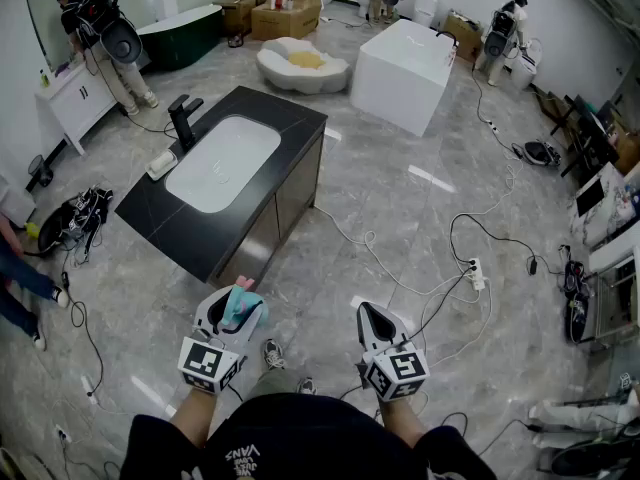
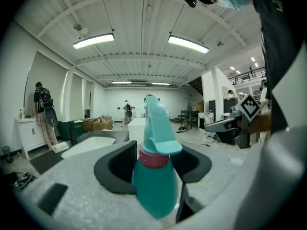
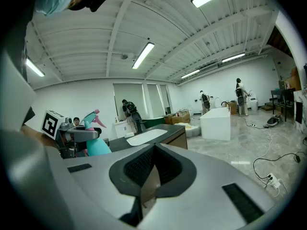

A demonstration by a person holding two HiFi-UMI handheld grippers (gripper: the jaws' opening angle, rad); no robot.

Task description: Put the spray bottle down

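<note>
- Two tongs reach out in front of me over a grey stone-look floor (image 1: 400,218), one in each hand.
- Left tongs (image 1: 235,306) are clamped on the spray bottle (image 2: 154,181). The jaws are partly spread and the black pads press either side of its teal body, just below the pink collar.
- Seen along those jaws, the spray bottle stands upright, its teal trigger head rising above the pads. It is held in the air and rests on nothing.
- Right tongs (image 1: 368,318) are closed, pads together, with nothing between them. They sit beside the left tongs, apart from them and clear of the bottle.
- Ahead of the left tongs stands a black counter (image 1: 290,118) with a white sink (image 1: 222,163) set into its top and a black tap (image 1: 183,120) at the sink's far-left side. The bottle is short of the counter's near end.
- Beyond the counter, to the right, stands a white block (image 1: 405,68).
- White cables (image 1: 440,268) trail over the floor to my right and meet at a power strip (image 1: 477,271).
- At the far side of the room, one person (image 1: 100,33) stands by a white cabinet (image 1: 75,96) on the left and another person (image 1: 505,30) stands on the right.
</note>
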